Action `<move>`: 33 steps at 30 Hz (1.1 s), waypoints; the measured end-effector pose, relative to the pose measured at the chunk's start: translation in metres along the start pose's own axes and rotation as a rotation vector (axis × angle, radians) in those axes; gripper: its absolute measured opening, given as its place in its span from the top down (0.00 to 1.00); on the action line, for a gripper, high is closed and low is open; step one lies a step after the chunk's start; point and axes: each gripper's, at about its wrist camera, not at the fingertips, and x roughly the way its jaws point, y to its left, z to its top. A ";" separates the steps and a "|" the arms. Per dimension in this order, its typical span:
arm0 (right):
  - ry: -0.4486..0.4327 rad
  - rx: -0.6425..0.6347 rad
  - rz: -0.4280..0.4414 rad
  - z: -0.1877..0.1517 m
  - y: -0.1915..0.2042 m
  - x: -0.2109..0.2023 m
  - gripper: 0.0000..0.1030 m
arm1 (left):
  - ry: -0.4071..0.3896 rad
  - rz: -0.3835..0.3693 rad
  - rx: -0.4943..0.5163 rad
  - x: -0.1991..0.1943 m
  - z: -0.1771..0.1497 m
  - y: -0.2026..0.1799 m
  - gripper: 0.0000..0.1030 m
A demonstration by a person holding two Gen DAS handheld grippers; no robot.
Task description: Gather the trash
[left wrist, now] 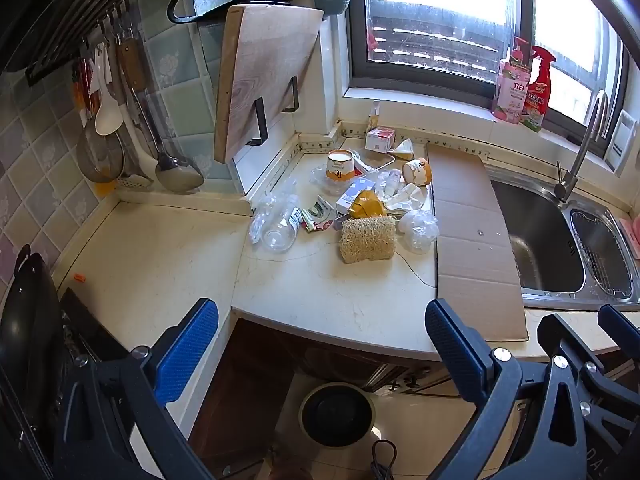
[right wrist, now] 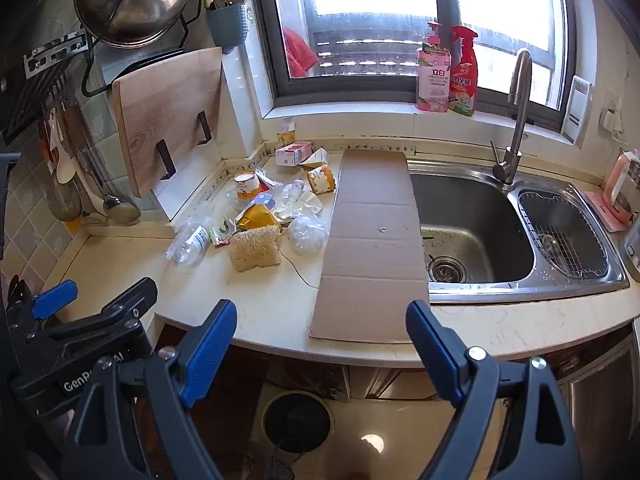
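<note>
Pale cream stone forms the kitchen counter (right wrist: 260, 312), which bends round a corner under a bright window. Heaped in that corner is the trash pile (left wrist: 356, 200) waiting to be collected: a crushed clear plastic bottle (left wrist: 280, 226), an orange-and-white paper cup (left wrist: 339, 165) standing upright, a second such cup (left wrist: 418, 171) lying on its side, an orange wrapper (left wrist: 366, 205), small cartons, crumpled clear film, and a rough tan loofah scrubber (left wrist: 367, 239) lying at the front of the heap.

A long strip of brown cardboard (right wrist: 374, 240) lies flat just beside the pile, its far edge overlapping the steel sink (right wrist: 480, 224). It may be there to shield the basin or be rubbish itself; I cannot tell which.

Both tools hover in front of the counter edge, tilted downward, well apart from the pile. The left gripper (left wrist: 320, 344) has its blue-padded jaws spread wide with nothing between them. The right gripper (right wrist: 322, 344) is likewise spread wide and empty, beside its partner.

On the floor below, beside the dark cabinet, stands a round dark trash bin (left wrist: 337, 414) with an open mouth, likely placed there so items can be dropped straight down from the counter.

Nothing appears collected yet; the nearest pieces, the loofah and the bottle, look the easiest first picks.
</note>
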 end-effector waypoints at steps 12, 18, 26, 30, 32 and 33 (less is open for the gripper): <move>-0.001 0.004 0.004 -0.003 0.000 -0.009 0.15 | -0.023 0.002 0.025 -0.008 -0.001 -0.003 0.01; -0.003 0.008 0.010 -0.006 -0.004 -0.007 0.15 | -0.031 -0.010 0.028 -0.010 -0.002 -0.003 0.03; -0.007 0.008 0.016 -0.009 -0.007 -0.010 0.15 | -0.041 -0.021 0.025 -0.014 -0.008 -0.006 0.05; -0.009 0.006 0.016 -0.009 -0.007 -0.011 0.15 | -0.043 -0.022 0.024 -0.016 -0.009 -0.007 0.06; -0.010 0.001 0.016 -0.009 -0.008 -0.013 0.15 | -0.049 -0.020 0.027 -0.017 -0.010 -0.008 0.06; -0.010 0.000 0.015 -0.010 -0.008 -0.014 0.15 | -0.051 -0.017 0.028 -0.019 -0.011 -0.009 0.06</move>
